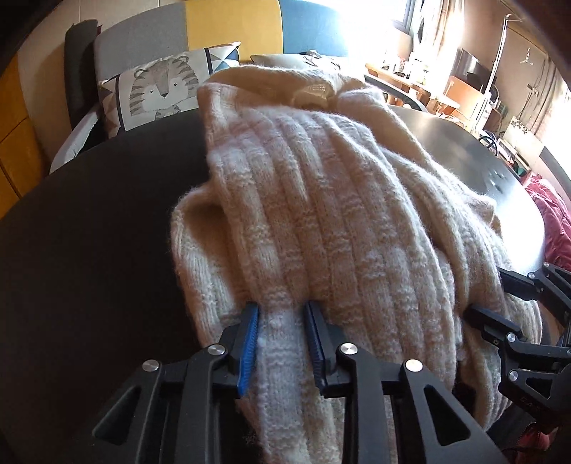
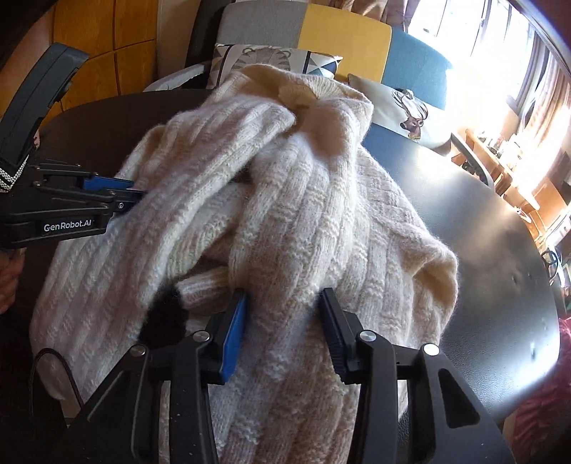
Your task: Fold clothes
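Note:
A cream ribbed knit sweater (image 1: 339, 196) lies bunched and partly folded on a dark round table (image 1: 89, 232). My left gripper (image 1: 282, 317) is at the sweater's near edge, its blue pads pressing a ridge of the knit from both sides. In the right wrist view, the sweater (image 2: 321, 214) fills the middle. My right gripper (image 2: 283, 310) is closed on a thick fold of it at the near edge. The left gripper (image 2: 117, 192) shows there at the sweater's left side, and the right gripper's fingers (image 1: 492, 321) show at the far right of the left wrist view.
A tiger-print cushion (image 1: 160, 89) and a deer-print cushion (image 2: 410, 114) rest on a grey, yellow and blue sofa (image 1: 232, 28) behind the table (image 2: 481, 250). Red cloth (image 1: 556, 221) lies beyond the table's right edge. A cluttered desk (image 1: 421, 82) stands by the bright window.

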`<action>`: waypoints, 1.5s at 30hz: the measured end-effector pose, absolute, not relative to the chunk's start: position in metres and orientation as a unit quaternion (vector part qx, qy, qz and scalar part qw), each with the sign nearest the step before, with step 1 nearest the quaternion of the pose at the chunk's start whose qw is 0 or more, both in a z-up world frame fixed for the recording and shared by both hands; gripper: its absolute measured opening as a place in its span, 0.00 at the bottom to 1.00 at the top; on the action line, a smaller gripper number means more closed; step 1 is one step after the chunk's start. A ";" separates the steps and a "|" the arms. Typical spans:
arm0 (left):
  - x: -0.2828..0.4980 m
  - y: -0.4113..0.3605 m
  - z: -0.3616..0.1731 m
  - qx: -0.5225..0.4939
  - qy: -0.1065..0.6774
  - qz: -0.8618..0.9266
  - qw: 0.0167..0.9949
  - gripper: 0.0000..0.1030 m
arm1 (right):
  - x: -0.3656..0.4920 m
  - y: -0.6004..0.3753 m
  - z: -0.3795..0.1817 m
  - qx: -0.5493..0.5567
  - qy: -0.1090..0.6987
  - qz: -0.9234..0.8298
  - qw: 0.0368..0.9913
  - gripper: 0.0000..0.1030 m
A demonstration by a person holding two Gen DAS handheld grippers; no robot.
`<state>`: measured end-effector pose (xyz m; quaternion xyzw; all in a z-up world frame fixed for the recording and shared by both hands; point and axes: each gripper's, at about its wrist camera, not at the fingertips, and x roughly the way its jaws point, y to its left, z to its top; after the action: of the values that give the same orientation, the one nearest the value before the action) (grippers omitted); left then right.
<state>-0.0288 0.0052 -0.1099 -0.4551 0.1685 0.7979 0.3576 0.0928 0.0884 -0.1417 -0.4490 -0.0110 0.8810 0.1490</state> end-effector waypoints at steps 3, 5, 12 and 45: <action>-0.024 0.016 -0.111 -0.435 0.199 0.804 0.354 0.17 | 0.094 0.091 -0.143 -0.437 0.001 0.886 0.153 0.41; -0.019 0.020 -0.112 -0.418 0.215 0.809 0.353 0.16 | 0.095 0.099 -0.141 -0.424 0.034 0.892 0.154 0.35; -0.049 0.007 -0.107 -0.470 0.142 0.790 0.367 0.13 | 0.100 0.162 -0.140 -0.376 0.253 0.886 0.100 0.19; -0.016 0.024 -0.104 -0.417 0.190 0.826 0.328 0.13 | 0.108 0.181 -0.160 -0.363 0.371 0.853 0.049 0.19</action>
<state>-0.0156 0.0245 -0.1037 -0.4172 0.1902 0.8261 0.3276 0.1080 0.1805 -0.1600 -0.3629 0.3714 0.8532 0.0488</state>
